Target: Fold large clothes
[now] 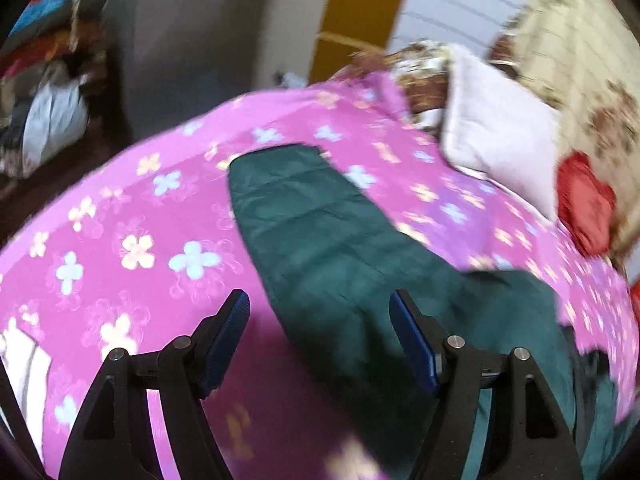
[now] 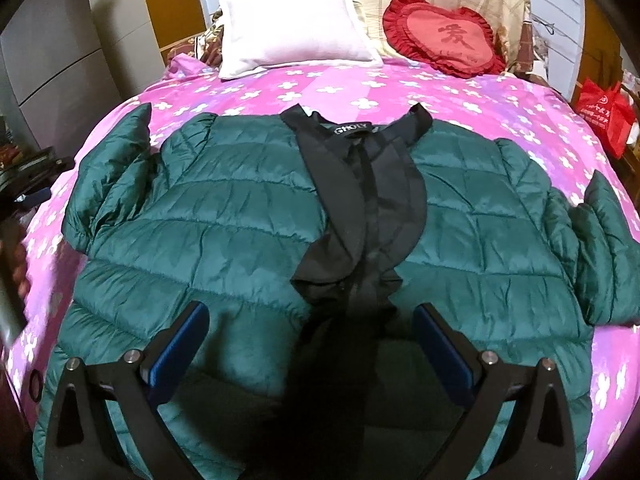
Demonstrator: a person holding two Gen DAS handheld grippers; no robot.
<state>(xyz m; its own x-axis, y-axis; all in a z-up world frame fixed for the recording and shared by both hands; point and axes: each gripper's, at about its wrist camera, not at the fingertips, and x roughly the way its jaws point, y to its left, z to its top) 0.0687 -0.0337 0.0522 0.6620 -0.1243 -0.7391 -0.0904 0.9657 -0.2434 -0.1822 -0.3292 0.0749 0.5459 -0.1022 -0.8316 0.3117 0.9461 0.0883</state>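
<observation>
The left hand-held gripper (image 1: 320, 336) is hovering with its jaws spread wide and nothing between them, above a sleeve of the green quilted jacket (image 1: 320, 236), in a blurred view. The jacket (image 2: 224, 216) is lying flat, front up and sleeves out, on the pink flowered bed cover (image 2: 460, 92). The right hand-held gripper (image 2: 312, 344) is hanging wide over its hem, gripping nothing. A white pillow (image 2: 296, 28) and a red heart cushion (image 2: 444, 36) are sitting at the head of the bed.

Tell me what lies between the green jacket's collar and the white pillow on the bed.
Only bare pink flowered bedsheet. The right wrist view shows it running from the green jacket and its black collar up to the white pillow.
</observation>
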